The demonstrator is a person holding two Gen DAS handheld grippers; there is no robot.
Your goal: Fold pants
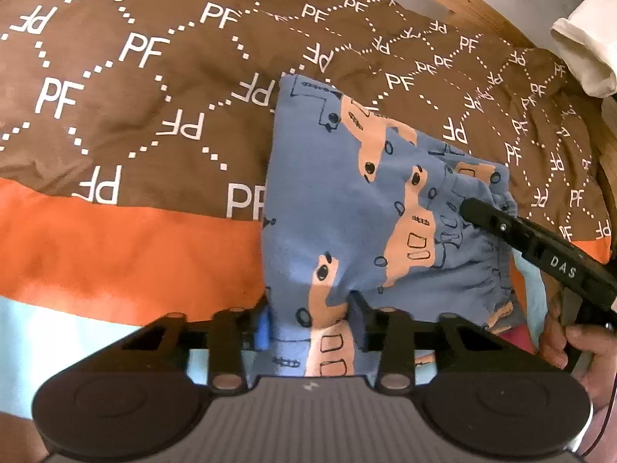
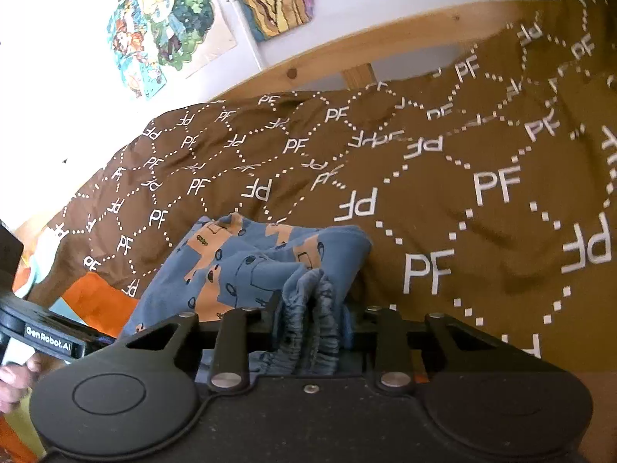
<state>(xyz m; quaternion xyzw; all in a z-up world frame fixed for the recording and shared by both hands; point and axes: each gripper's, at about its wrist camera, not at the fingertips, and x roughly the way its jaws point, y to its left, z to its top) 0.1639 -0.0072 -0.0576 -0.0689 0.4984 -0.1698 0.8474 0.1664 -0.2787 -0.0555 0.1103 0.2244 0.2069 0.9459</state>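
Blue pants (image 1: 339, 200) with orange vehicle prints lie folded on the brown bedspread (image 1: 115, 115). My left gripper (image 1: 310, 326) sits at the bottom of the left wrist view, its jaws shut on the near edge of the pants, with cloth filling the gap. My right gripper (image 1: 478, 212) reaches in from the right onto the gathered waistband. In the right wrist view the right gripper (image 2: 314, 320) is shut on the bunched elastic waistband of the pants (image 2: 239, 266). The left gripper's body (image 2: 50, 341) shows at the left edge.
The bedspread has an orange band (image 1: 115, 254) and a light blue band (image 1: 58, 332) near me. A wooden bed frame (image 2: 385, 38) runs along the far side under a white wall with posters (image 2: 166, 19). A white cloth (image 1: 586, 50) hangs at the right. A hand (image 1: 570, 347) holds the right gripper.
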